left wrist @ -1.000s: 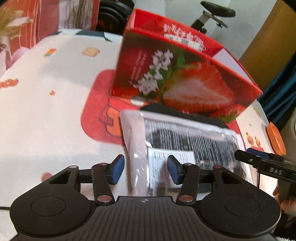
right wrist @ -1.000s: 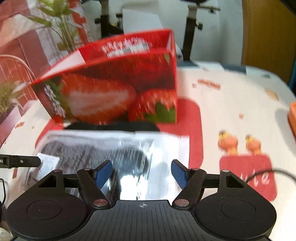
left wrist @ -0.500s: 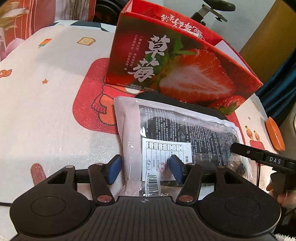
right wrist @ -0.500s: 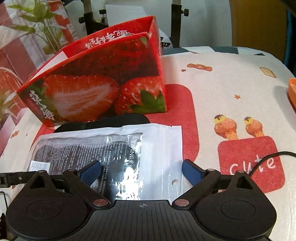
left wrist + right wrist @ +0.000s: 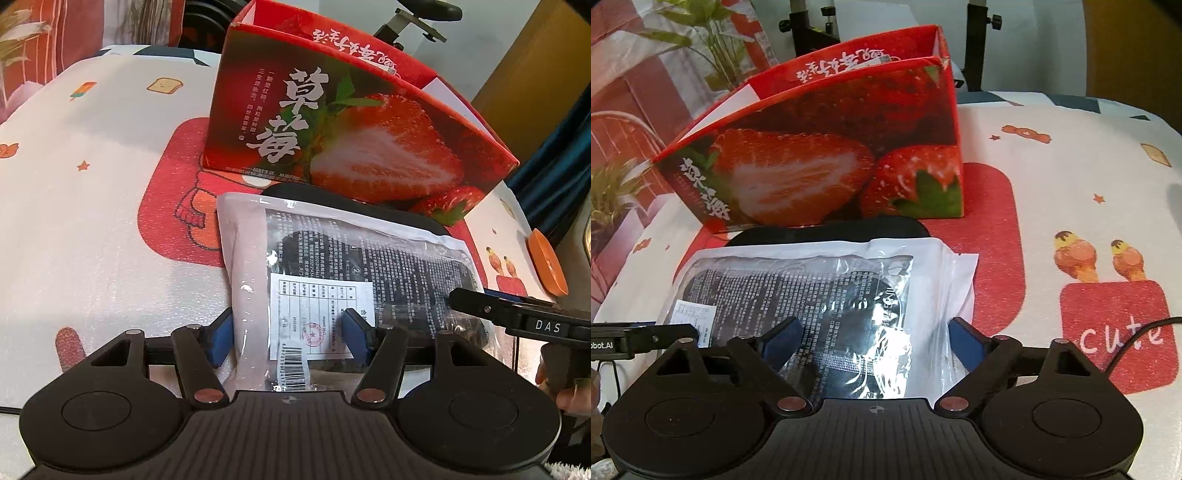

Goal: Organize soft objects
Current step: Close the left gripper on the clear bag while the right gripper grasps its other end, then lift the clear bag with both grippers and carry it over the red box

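A cartoon-printed cloth [image 5: 1052, 155] covers the table, an orange dish [image 5: 546, 262] sits at its right edge, and a leafy plant [image 5: 713, 44] stands far left.

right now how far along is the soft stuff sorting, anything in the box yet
Nothing looks done: the plastic packet lies flat on the table in front of the strawberry box, on a black item. In hand: left tongs and right tongs both open, straddling its near edge. Left: grip, lift, place. The box's inside isn't visible.

A cartoon-printed table [image 5: 92, 206] carries a strawberry box [image 5: 351, 122] and plastic packet [image 5: 332, 280].
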### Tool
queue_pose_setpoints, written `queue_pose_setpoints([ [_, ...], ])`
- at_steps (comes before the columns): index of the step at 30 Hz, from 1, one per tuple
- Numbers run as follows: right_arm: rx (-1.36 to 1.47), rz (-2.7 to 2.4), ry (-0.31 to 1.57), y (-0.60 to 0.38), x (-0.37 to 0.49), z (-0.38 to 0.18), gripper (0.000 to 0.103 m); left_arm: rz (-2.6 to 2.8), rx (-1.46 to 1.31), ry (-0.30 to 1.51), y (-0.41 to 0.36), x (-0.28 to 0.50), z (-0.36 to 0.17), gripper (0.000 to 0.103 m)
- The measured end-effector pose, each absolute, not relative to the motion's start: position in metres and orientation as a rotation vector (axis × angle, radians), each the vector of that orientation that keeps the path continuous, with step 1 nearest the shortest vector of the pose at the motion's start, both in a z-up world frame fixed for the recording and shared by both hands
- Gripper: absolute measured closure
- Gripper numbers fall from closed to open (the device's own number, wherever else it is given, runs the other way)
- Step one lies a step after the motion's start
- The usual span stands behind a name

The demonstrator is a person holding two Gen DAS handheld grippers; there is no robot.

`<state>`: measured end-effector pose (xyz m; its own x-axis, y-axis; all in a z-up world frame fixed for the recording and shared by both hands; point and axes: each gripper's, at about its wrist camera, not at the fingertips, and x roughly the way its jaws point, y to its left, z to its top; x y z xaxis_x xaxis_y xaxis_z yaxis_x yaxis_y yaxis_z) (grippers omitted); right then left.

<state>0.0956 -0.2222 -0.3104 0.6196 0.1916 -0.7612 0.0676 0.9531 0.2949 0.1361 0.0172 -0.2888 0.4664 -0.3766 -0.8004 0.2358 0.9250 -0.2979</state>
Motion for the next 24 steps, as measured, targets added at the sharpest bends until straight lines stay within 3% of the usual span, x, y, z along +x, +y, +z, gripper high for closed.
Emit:
queue_pose_setpoints([
  [6, 0.289, 0.099, 0.903, -0.216, 0.096, -0.304, 0.031, -0.381, -0.155, 1.018, 0.017, 0.136, -0.289, 0.040],
  [24, 0.156, 0.147, 0.826, -0.212, 0.088, -0.258, 0.035, -0.466, -0.168, 0.963, 0.021, 0.138, -0.269, 0.041],
])
